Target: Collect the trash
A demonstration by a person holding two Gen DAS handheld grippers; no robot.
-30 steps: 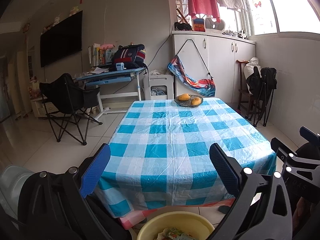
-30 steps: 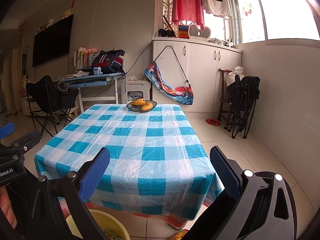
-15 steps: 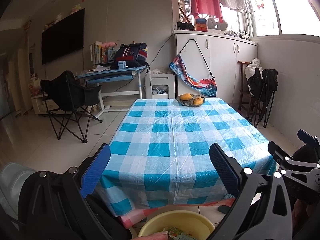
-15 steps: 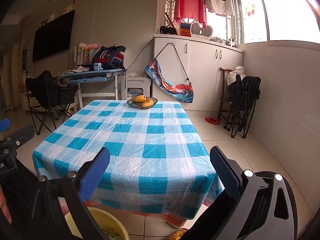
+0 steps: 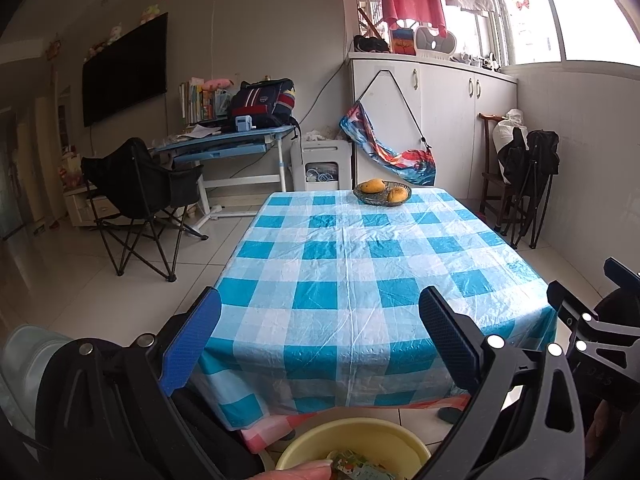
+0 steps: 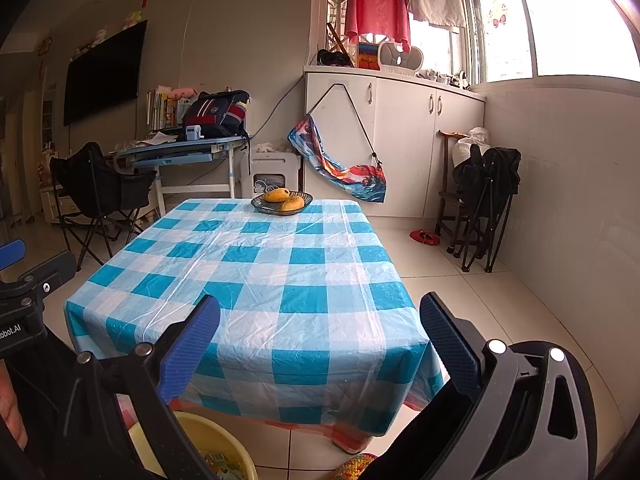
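Both grippers' fingers apart, empty — only left cam shows wrapper (image 5: 356, 466) in yellow bin (image 5: 352, 432).

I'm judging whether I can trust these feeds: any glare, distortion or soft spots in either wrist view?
Left wrist view: window blown out at upper right; fisheye bends the walls; checked tablecloth sharp, with mild sheen; yellow basin cut off by the bottom edge. Right wrist view: window overexposed, flare along the right rim; fruit bowl clear; dark vignette in the corners.
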